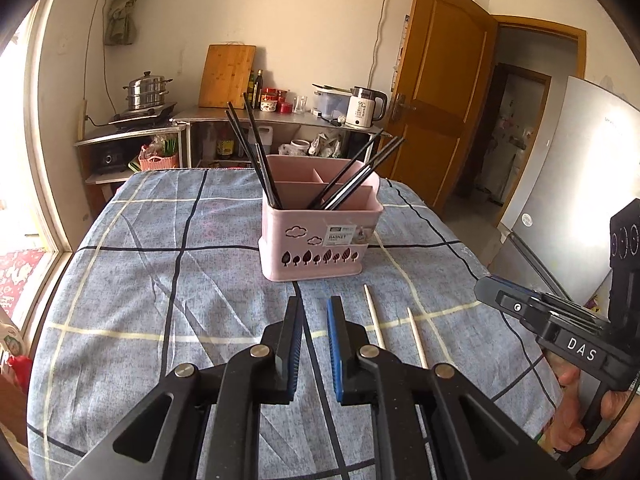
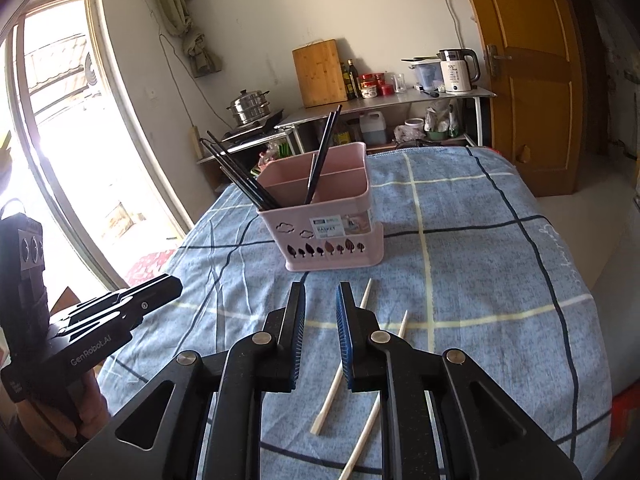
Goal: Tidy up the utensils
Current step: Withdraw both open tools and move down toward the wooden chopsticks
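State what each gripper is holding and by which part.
Nothing is held. The left gripper and right gripper are both open and empty; the white chopsticks lie on the tablecloth.

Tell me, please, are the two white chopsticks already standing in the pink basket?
No, both white chopsticks lie flat on the blue checked cloth in front of the pink basket, which holds only black chopsticks.

Daylight blows out the window [image 2: 60, 140]; fisheye edges bend, vignetted.
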`<state>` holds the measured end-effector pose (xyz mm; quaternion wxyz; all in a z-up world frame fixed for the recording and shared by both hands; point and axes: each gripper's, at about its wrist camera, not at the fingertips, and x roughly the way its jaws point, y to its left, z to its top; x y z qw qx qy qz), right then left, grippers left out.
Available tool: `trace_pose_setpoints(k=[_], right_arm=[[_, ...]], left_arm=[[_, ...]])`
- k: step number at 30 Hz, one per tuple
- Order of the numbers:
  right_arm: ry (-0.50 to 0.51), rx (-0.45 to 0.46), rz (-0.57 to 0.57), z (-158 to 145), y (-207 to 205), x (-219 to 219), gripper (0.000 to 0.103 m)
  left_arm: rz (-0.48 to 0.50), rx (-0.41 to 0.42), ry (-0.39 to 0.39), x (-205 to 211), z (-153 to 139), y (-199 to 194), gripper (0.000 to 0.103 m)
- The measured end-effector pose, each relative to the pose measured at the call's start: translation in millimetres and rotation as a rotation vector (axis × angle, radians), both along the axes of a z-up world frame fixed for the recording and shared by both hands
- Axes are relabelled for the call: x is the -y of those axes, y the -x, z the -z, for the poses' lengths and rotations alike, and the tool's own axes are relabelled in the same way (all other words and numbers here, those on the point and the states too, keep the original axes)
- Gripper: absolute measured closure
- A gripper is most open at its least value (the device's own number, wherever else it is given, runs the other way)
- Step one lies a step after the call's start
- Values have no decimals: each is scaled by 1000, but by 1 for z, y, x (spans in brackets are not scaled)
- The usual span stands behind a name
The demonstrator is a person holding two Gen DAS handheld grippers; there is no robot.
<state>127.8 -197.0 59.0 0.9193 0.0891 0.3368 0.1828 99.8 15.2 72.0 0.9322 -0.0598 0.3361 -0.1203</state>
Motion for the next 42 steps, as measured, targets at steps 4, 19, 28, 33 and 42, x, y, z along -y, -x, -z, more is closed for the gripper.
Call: trace_pose_setpoints(k=[4, 19, 28, 33, 42], right_arm=[[14, -13, 0, 9, 19, 4, 85], [34, -98, 37, 45, 54, 24, 84], [46, -129, 62, 56, 42, 27, 84], [53, -156, 68, 68, 24, 24, 84], [79, -205, 83, 88, -15, 20, 84]], left_arm=[[18, -17, -9, 9, 11, 18, 91], [112, -73, 5, 29, 41, 59, 91], [126, -98, 7, 32, 51, 47, 91], [118, -127, 11, 29, 58, 32, 91], [129, -161, 15, 35, 69, -7, 82]])
